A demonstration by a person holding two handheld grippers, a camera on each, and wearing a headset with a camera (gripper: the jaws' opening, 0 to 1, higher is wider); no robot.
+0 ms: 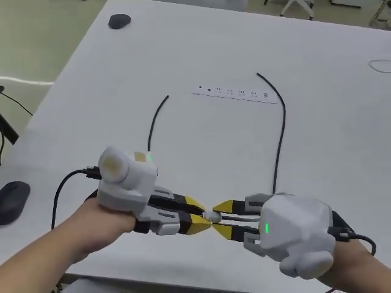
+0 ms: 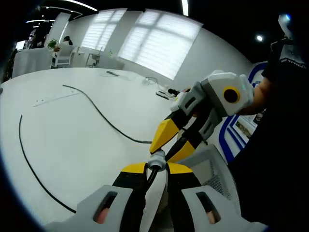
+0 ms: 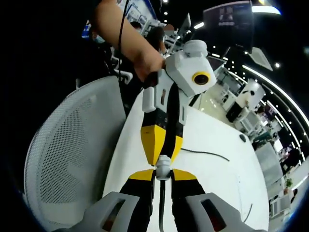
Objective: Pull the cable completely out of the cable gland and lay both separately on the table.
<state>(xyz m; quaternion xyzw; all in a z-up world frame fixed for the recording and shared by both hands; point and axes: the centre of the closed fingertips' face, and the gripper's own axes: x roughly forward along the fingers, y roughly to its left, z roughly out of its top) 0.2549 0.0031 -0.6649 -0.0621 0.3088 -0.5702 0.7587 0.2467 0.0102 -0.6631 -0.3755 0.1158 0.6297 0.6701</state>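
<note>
Left gripper (image 1: 200,221): black jaws with yellow wedge-shaped tips, pinched together on one end of the cable gland; the body is smooth white moulded plastic.
Right gripper (image 1: 223,221): same build, meeting the left one tip to tip; its jaws are clamped on the cable, with a narrow slot between them.
Cable gland (image 1: 211,216): small, rounded and pale grey, caught between the two sets of yellow tips and held above the near edge of the surface.
Cable (image 3: 161,203): thin, round and black, running straight back from the gland between the right gripper's jaws.
Surface (image 1: 214,146): flat, matte white, wide.
Long black lead (image 1: 281,128): slender, lying in a gentle curve from beside the power strip towards the right gripper. It may be the same cable, but the join is hidden behind the gripper's body.
Short black lead (image 1: 154,122): thin and slightly bowed, lying loose to the left, well apart from the long one.
Power strip (image 1: 232,93): slim white bar with a row of sockets, lying flat between the far ends of the two leads.
Mouse (image 1: 119,21): dark and domed, at the far left corner.
Chair (image 3: 72,145): white mesh back with a curved frame, beside the surface in the right gripper view.
</note>
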